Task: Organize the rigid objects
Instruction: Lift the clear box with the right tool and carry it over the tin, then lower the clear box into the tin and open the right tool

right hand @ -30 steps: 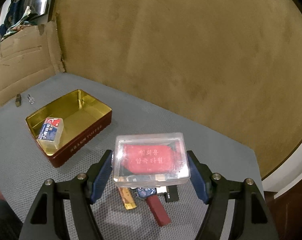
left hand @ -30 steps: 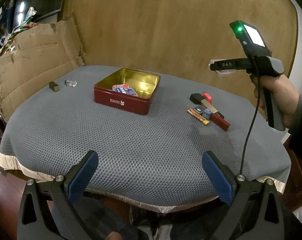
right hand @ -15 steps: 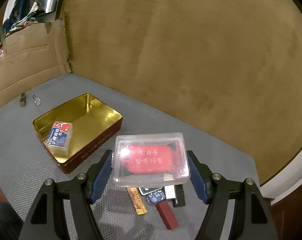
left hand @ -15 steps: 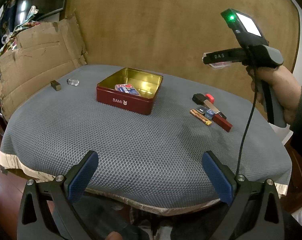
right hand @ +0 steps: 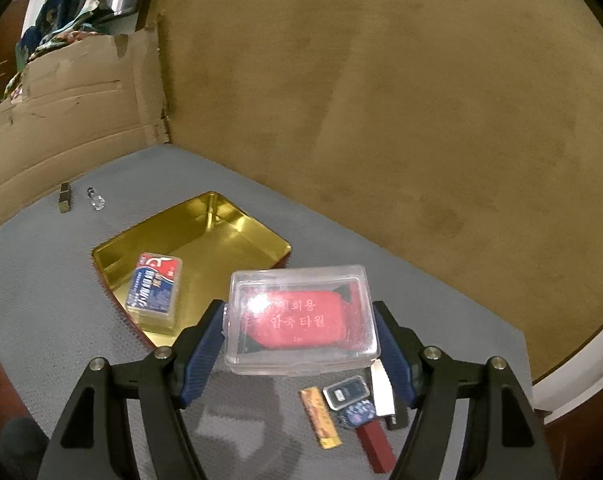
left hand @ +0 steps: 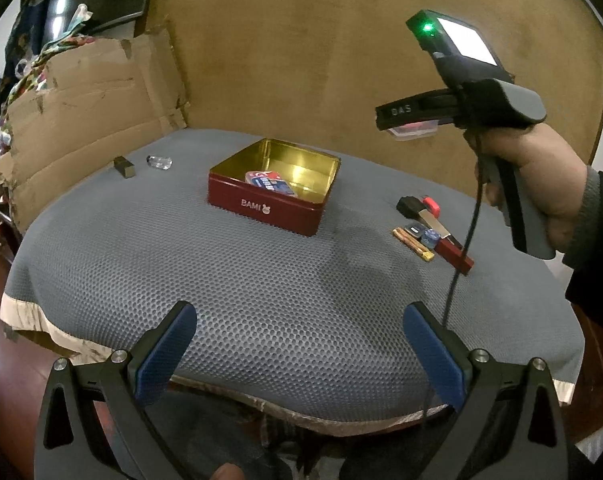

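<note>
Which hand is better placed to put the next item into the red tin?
Right: the right gripper already clamps the clear plastic case in the air near the red tin. The left gripper is open and empty.

Open worktop (left hand: 261, 300) in front of the red tin (left hand: 269, 204): wide bare stretch, free passage. Right of tin: cluster of small items (left hand: 433, 228) blocks that lane. Far left: small block (left hand: 124, 167) and clear bottle (left hand: 159, 162). Cardboard (left hand: 89, 112) and wall panel (left hand: 301, 60) close the back.

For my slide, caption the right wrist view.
Right tool holds a clear case above the table, near the open tin.
</note>
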